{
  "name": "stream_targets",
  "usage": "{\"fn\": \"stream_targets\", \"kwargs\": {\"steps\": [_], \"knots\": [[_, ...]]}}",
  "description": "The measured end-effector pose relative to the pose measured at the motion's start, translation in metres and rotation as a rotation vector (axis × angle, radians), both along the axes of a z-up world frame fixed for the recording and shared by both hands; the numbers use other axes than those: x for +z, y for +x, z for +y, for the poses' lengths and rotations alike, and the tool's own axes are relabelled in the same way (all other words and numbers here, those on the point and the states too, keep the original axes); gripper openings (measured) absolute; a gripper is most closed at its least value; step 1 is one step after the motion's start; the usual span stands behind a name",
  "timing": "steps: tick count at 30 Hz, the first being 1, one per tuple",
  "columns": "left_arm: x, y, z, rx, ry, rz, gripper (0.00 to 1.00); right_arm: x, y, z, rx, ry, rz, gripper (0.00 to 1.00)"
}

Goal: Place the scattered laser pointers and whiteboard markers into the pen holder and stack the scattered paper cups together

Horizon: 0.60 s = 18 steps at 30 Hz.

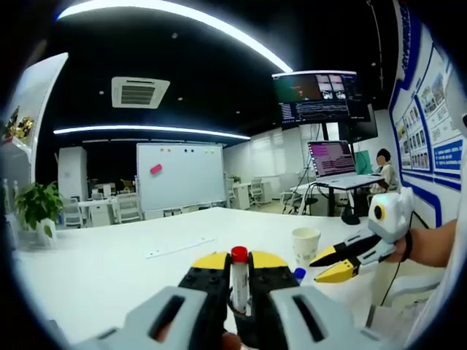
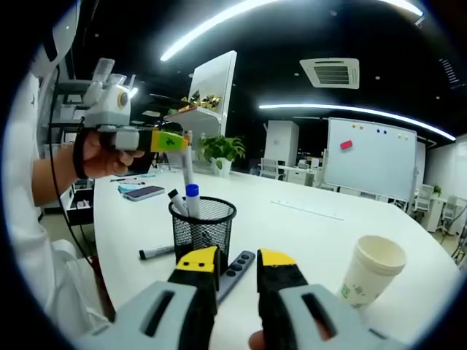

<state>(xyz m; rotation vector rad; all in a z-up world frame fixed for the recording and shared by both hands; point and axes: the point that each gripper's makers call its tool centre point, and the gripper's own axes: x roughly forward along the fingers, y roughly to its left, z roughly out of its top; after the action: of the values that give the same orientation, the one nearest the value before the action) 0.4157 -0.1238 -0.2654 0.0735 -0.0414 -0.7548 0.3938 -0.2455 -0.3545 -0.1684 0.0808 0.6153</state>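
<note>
On the white table (image 2: 306,219), going left to right in the right gripper view, the left gripper (image 2: 175,140) is raised above the near-left edge, its jaws clenched on a whiteboard marker (image 2: 187,164) that hangs down almost upright. It is carried that way, I judge, so the marker's lower end can drop straight into the open top of the pen holder (image 2: 202,232), which stands just below and slightly right of it, close to the near edge. The black mesh holder already carries a blue-capped marker (image 2: 193,200) and a dark-tipped one (image 2: 176,201), both leaning against its rim, so the step in hand looks like adding one more.

A black-capped marker (image 2: 157,252) lies flat on the table just left of the holder's foot, not yet gathered. A dark laser pointer (image 2: 235,268) with a row of buttons lies just right of the holder's foot, close before the right gripper (image 2: 237,262), whose jaws stand apart with nothing between them. It is probably kept low there to pick the pointer up next. Further right, near the table's right edge, a paper cup (image 2: 367,277) stands upright and alone, not yet stacked.

In the left gripper view the red cap of the held marker (image 1: 238,255) pokes up between the left jaws, and the right gripper (image 1: 337,264) enters from the right beside the paper cup (image 1: 305,245).
</note>
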Motion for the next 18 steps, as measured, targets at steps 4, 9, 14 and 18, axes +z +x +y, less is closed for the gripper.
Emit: {"fn": "stream_targets", "kwargs": {"steps": [4, 9, 14, 18], "knots": [[-0.0024, 0.0002, 0.0000, 0.001, 0.002, 0.005, 0.11, -0.0009, -0.0002, 0.0004, 0.001, 0.000, 0.001, 0.20], [-0.0046, -0.0010, -0.0008, -0.002, 0.005, 0.011, 0.11, -0.0016, -0.0003, 0.0004, 0.001, 0.001, 0.003, 0.20], [-0.0068, -0.0017, -0.0017, -0.003, 0.008, 0.016, 0.11, -0.0016, -0.0007, 0.0002, 0.001, 0.002, 0.002, 0.20], [-0.0101, -0.0006, -0.0016, -0.002, 0.011, 0.021, 0.11, -0.0016, -0.0010, -0.0002, 0.000, 0.002, 0.002, 0.20]]}}
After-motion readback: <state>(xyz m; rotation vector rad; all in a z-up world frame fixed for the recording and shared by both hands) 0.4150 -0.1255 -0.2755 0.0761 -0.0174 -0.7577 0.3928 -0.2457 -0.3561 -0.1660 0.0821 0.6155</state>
